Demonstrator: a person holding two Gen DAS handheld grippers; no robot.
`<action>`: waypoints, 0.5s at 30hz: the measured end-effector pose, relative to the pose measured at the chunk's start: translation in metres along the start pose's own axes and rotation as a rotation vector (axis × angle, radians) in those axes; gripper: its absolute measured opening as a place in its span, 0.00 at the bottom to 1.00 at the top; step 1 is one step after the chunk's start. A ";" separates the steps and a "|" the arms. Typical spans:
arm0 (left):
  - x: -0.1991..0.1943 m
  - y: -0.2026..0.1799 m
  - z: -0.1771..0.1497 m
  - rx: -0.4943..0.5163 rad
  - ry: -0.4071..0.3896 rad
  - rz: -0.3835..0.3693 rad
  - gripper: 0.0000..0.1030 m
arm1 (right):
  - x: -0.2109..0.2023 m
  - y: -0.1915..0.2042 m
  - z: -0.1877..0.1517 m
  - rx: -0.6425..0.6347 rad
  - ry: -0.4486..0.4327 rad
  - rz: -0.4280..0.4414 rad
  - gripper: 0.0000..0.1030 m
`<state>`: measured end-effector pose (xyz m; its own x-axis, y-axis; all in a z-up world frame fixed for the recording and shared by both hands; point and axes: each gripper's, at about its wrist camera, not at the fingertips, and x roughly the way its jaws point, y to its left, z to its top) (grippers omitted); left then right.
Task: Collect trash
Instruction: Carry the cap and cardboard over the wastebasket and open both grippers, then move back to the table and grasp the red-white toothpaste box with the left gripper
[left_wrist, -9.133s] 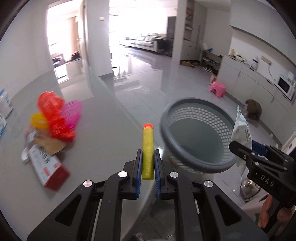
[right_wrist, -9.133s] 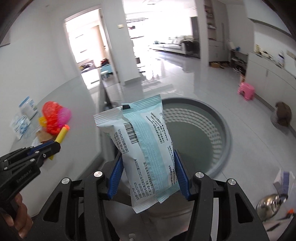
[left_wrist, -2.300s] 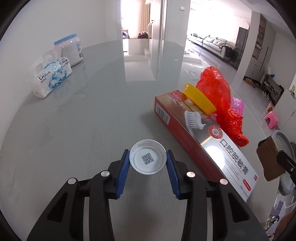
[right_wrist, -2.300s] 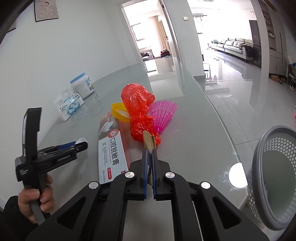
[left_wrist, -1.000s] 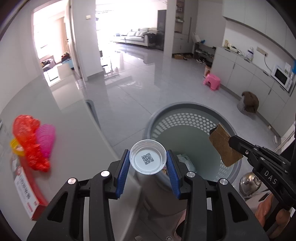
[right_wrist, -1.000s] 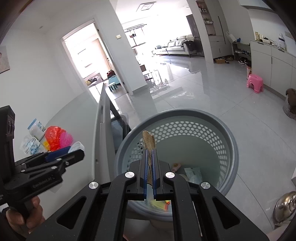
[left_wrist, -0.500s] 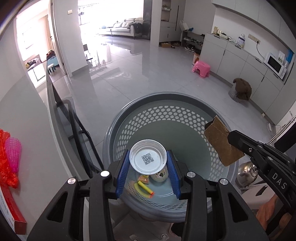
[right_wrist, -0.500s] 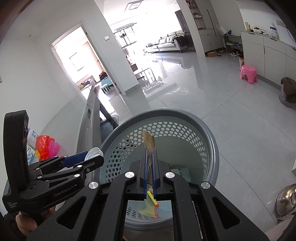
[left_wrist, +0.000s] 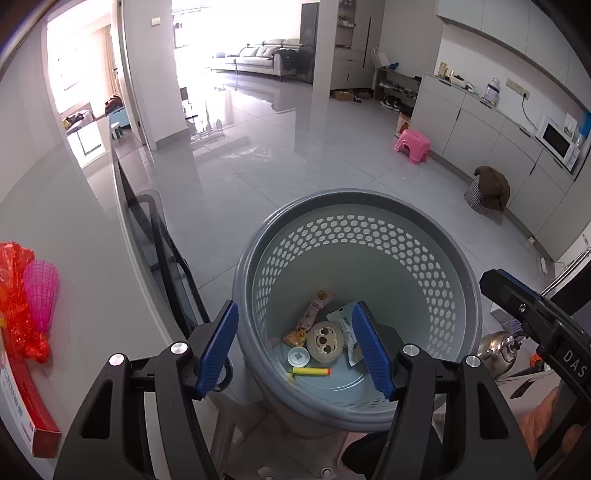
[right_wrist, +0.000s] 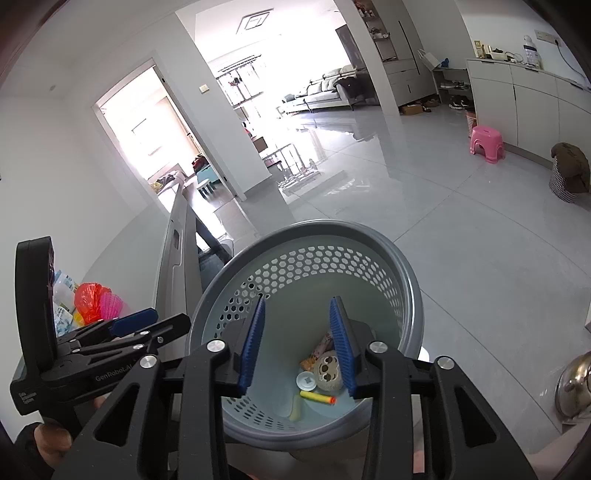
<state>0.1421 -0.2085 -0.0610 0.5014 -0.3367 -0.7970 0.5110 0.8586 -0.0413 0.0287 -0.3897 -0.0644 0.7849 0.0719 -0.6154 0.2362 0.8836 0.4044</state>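
Tongs both just opened, empty — left, right — above basket

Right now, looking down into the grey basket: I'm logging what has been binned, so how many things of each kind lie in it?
Yellow foam dart: 1
White lid: 1
Round beige piece with a face: 1
Colourful snack wrapper: 1
Pale blue packet: 1
Total: 5 visible in the basket; more may lie hidden.
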 end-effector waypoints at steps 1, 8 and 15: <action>-0.003 0.002 -0.002 -0.003 -0.002 0.002 0.61 | -0.001 0.003 -0.002 -0.005 0.001 -0.003 0.35; -0.025 0.009 -0.013 -0.010 -0.025 0.032 0.61 | -0.011 0.022 -0.015 -0.040 0.001 -0.006 0.44; -0.050 0.027 -0.029 -0.035 -0.061 0.060 0.68 | -0.020 0.049 -0.029 -0.092 -0.004 -0.007 0.52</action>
<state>0.1102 -0.1572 -0.0397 0.5728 -0.3064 -0.7603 0.4548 0.8905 -0.0163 0.0080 -0.3344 -0.0517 0.7859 0.0642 -0.6150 0.1877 0.9229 0.3363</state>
